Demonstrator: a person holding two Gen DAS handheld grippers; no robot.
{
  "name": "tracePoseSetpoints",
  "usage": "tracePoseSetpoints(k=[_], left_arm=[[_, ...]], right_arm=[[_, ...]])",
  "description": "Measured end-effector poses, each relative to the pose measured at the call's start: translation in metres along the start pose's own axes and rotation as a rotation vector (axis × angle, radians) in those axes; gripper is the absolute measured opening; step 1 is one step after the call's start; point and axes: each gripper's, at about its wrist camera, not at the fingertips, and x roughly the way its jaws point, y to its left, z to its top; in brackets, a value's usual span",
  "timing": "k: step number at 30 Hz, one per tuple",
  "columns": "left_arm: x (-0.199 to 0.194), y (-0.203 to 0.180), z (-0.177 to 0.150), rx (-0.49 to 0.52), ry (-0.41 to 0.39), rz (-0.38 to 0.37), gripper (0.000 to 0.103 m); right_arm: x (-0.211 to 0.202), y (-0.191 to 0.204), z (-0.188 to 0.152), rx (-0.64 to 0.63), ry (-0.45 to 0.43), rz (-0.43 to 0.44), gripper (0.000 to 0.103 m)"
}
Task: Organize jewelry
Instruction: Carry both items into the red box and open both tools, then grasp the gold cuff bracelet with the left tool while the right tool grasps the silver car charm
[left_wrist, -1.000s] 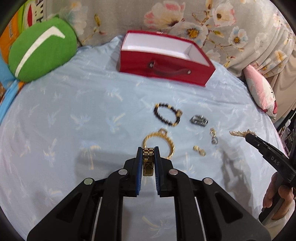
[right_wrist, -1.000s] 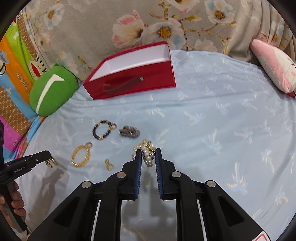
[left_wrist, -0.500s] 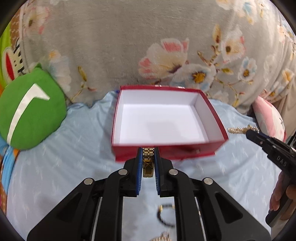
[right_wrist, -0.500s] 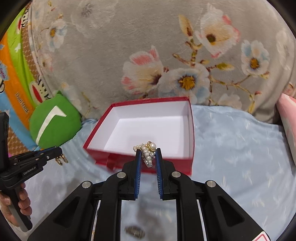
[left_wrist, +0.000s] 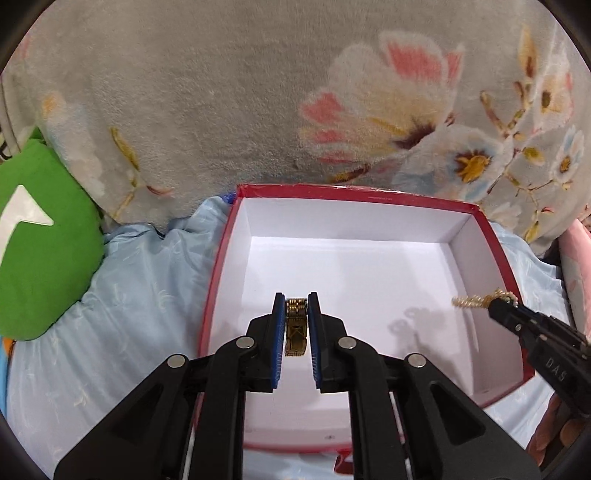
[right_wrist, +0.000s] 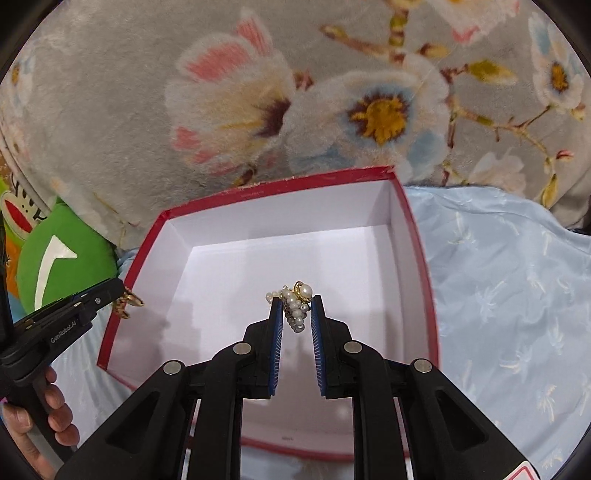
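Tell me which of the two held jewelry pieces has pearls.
The one in the right gripper: a pearl cluster of white beads with gold. The left gripper holds a gold link band, no pearls.

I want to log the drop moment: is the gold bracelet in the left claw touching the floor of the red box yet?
Cannot tell. In the left wrist view the gold bracelet sits clamped in the left claw over the red box, but no gap or contact with its white floor shows plainly.
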Motion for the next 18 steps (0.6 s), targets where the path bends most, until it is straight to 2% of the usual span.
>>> tracePoseSetpoints(k=[4, 6, 8, 12, 16, 18], left_arm=[[0.015, -0.002, 0.005, 0.014, -0.004, 0.023, 0.012], [0.021, -0.002, 0.007, 0.012, 0.005, 0.024, 0.019], [0.026, 0.000, 0.008, -0.004, 0.012, 0.018, 0.033], [0.026, 0.004, 0.004, -0.013, 0.006, 0.031, 0.048], [0.006, 0.010, -0.007, -0.006, -0.009, 0.036, 0.051], [-0.013, 0.014, -0.017, 0.005, -0.018, 0.038, 0.052]], right_arm=[[0.013, 0.004, 0.000, -0.025, -0.002, -0.015, 0.016], [0.017, 0.004, 0.000, -0.033, -0.009, -0.021, 0.016], [0.020, 0.003, 0.000, -0.034, -0.011, -0.025, 0.016], [0.018, -0.001, -0.003, -0.032, -0.019, -0.027, 0.016], [-0.007, -0.001, -0.015, -0.037, -0.044, -0.017, 0.016], [-0.033, 0.003, -0.026, -0.064, -0.068, -0.010, 0.016]])
